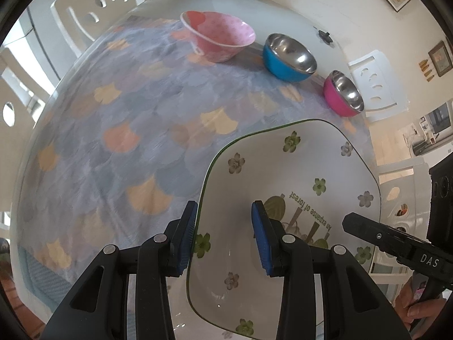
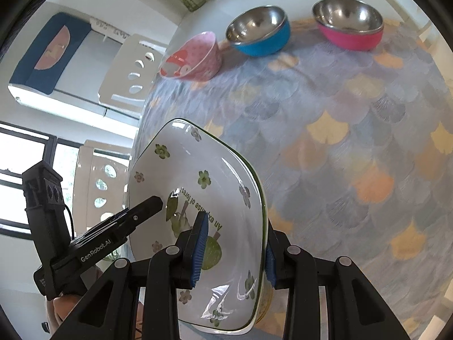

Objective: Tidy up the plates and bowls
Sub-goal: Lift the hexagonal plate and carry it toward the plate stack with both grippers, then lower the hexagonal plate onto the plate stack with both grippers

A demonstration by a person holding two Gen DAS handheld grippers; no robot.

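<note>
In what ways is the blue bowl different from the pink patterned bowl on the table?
The blue bowl has a shiny metal inside and a plain blue outside; the pink patterned bowl is pink with small dots inside and out. The blue bowl looks smaller and rounder, while the pink patterned bowl flares wider at its rim. Both stand upright and look empty on the tablecloth, side by side.

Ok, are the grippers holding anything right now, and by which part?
Both hold the flowered square plate by its rim, on opposite edges: the left gripper on one side, the right gripper on the other, each with one pad inside the plate and one outside.
</note>
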